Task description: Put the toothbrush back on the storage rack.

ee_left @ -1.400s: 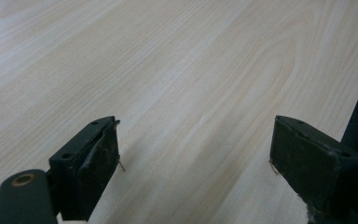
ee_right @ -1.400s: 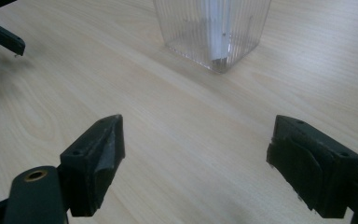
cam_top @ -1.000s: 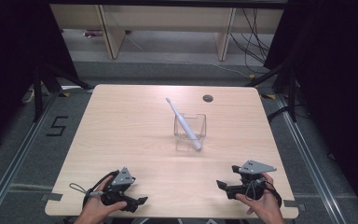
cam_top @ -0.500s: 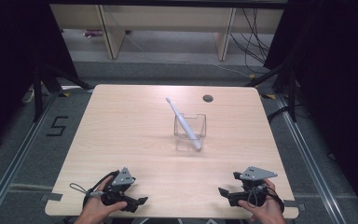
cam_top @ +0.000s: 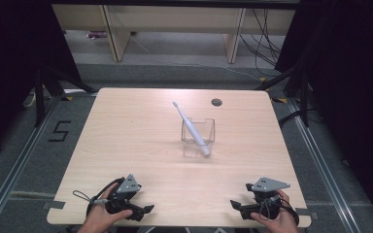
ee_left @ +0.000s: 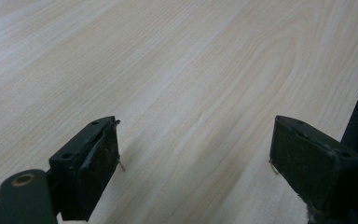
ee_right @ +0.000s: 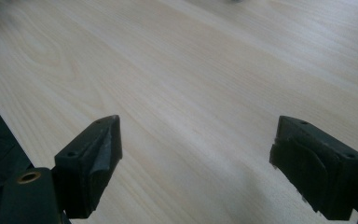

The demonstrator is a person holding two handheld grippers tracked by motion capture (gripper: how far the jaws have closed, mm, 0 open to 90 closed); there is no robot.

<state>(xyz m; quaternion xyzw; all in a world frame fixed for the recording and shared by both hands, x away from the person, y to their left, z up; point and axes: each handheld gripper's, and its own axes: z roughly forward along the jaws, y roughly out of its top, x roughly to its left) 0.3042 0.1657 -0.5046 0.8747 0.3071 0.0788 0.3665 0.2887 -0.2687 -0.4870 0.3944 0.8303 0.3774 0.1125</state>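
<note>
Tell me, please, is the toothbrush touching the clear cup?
Touching: the high view shows the toothbrush standing inside the clear cup, leaning on its rim.

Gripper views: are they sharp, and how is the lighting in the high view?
Left gripper view: jaws sharp, table grain softens far off. Right gripper view: far table edge blurs; faint shadow under the jaws. High view: table evenly lit, surroundings dark; clear cup and white toothbrush stay readable.
</note>
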